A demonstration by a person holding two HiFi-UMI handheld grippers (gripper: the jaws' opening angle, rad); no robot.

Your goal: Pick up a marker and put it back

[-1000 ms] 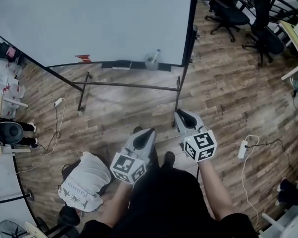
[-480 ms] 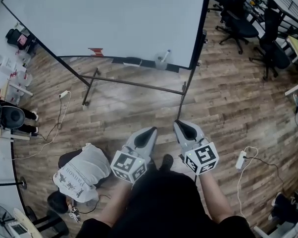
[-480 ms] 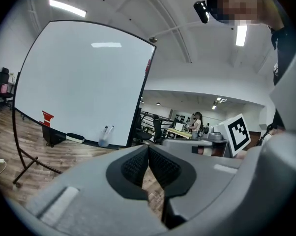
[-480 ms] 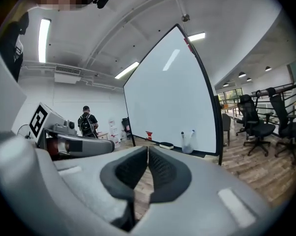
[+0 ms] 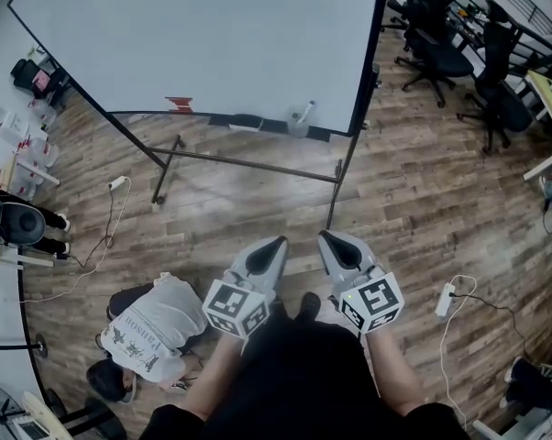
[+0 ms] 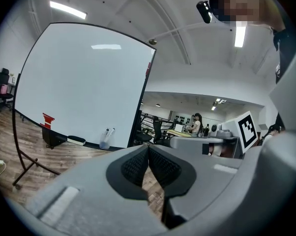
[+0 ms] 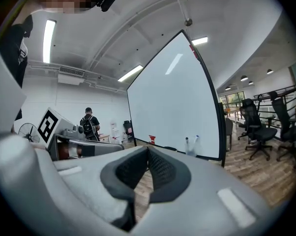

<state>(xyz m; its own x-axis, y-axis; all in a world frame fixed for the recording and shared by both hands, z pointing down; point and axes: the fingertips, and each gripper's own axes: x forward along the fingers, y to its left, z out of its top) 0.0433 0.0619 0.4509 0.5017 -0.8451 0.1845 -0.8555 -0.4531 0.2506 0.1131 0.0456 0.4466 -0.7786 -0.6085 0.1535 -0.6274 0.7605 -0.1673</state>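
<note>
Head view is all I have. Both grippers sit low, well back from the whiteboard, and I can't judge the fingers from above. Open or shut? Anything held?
Observer: In its own view, the left gripper has its fingers meeting at the tips, with nothing between them.
Operator: And the other one?
Observer: The right gripper is shut too. Its fingers have just been closing, and nothing is between them.
Operator: What's in that cup at the foot of the whiteboard?
Observer: The right gripper view shows two markers standing in it.
</note>
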